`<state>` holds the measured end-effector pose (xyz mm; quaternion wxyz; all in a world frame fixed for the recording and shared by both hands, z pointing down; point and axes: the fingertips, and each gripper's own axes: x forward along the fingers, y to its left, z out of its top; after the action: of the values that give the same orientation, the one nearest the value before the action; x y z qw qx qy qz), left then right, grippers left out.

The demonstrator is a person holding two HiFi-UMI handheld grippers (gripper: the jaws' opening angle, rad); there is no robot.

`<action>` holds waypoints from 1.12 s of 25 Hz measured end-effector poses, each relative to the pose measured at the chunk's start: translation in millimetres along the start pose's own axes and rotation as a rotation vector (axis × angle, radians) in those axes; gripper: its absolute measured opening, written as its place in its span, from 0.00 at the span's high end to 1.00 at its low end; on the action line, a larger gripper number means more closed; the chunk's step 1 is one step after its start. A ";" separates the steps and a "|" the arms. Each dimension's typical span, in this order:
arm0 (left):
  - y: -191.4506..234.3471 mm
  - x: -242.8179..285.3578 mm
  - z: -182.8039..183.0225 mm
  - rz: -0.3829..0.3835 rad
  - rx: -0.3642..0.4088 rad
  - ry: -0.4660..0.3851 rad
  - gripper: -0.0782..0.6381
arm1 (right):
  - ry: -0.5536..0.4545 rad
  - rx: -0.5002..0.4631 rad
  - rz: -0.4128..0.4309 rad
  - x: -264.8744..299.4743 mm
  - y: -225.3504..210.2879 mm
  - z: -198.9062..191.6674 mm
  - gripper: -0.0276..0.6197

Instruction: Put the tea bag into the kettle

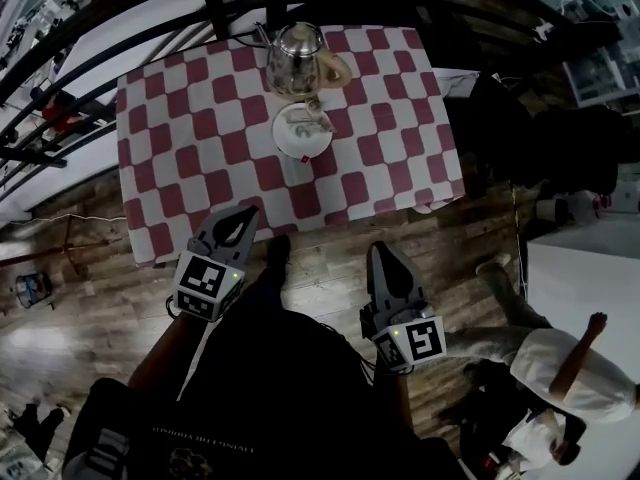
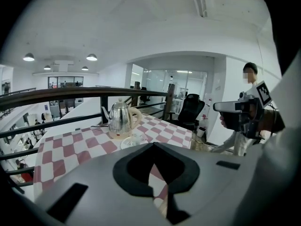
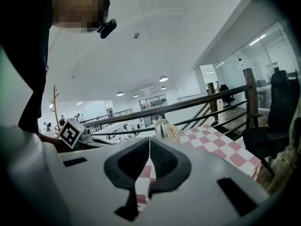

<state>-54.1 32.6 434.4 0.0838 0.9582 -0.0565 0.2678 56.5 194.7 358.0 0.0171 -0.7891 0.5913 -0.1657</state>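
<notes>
One kettle (image 1: 297, 60), saucer (image 1: 302, 131) just before it, checkered table (image 1: 200, 148), dark railing (image 2: 56, 94) behind

a table (image 1: 200, 148) under a red-and-white checked cloth stands against a dark railing (image 2: 70, 93) at the edge of an open hall, with a white saucer (image 1: 300, 154) toward its far side. the floor (image 1: 90, 308) on the near side is dark wooden planking. a person in white clothes (image 1: 565, 368) is off to the right with one arm raised, well apart from the table. a black office chair (image 2: 190, 108) sits beyond the table's right end, before glass-walled rooms (image 2: 160, 81). round ceiling lamps (image 2: 28, 57) glow over the hall past the railing, where small figures (image 3: 47, 125) stand on a distant balcony.
</notes>
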 end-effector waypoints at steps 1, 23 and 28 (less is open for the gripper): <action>4.0 3.5 1.1 -0.001 0.004 0.006 0.89 | 0.006 0.002 0.003 7.4 -1.2 0.7 0.93; 55.2 34.0 10.2 -0.004 -0.052 -0.042 0.89 | 0.001 -0.085 0.044 83.1 0.9 27.8 0.93; 63.4 36.8 6.7 0.006 -0.019 -0.034 0.89 | -0.065 -0.110 0.015 88.8 0.1 52.5 0.93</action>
<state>-29.1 -33.0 456.2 0.0909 0.9616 -0.0632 0.2510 93.0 102.5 329.9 -0.0060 -0.7895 0.6044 -0.1070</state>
